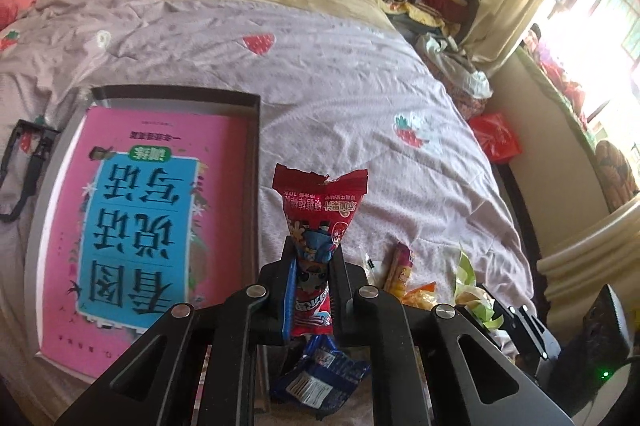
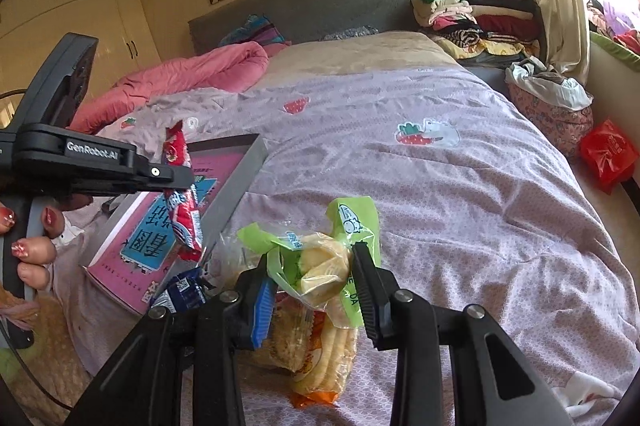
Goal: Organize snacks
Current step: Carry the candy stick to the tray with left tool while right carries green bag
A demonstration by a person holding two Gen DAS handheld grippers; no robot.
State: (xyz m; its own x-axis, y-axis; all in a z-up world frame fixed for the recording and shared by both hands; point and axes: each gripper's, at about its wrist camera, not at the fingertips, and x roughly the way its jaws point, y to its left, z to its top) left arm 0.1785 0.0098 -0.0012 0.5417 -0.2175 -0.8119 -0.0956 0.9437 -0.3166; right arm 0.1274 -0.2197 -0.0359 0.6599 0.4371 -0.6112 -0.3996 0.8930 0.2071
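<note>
My left gripper (image 1: pixel 314 250) is shut on a red snack packet (image 1: pixel 320 202), which stands upright in the air over the bed; the right wrist view shows the same packet (image 2: pixel 184 210) hanging beside the grey tray (image 2: pixel 240 178). That tray (image 1: pixel 256 146) holds a pink book (image 1: pixel 140 218). A blue packet (image 1: pixel 316 374) lies on the quilt below the left gripper. My right gripper (image 2: pixel 314 254) is shut on a green-wrapped pastry packet (image 2: pixel 352 218), just over an orange biscuit packet (image 2: pixel 320 358). Another orange packet (image 1: pixel 400 266) lies nearby.
The bed's lilac strawberry quilt (image 2: pixel 440 206) stretches ahead and right. A rolled pink duvet (image 2: pixel 192 74) lies at the far left, stacked clothes (image 2: pixel 480 14) at the far right. A red bag (image 2: pixel 608 154) sits off the bed's right edge. A black strap (image 1: pixel 24 166) lies left of the tray.
</note>
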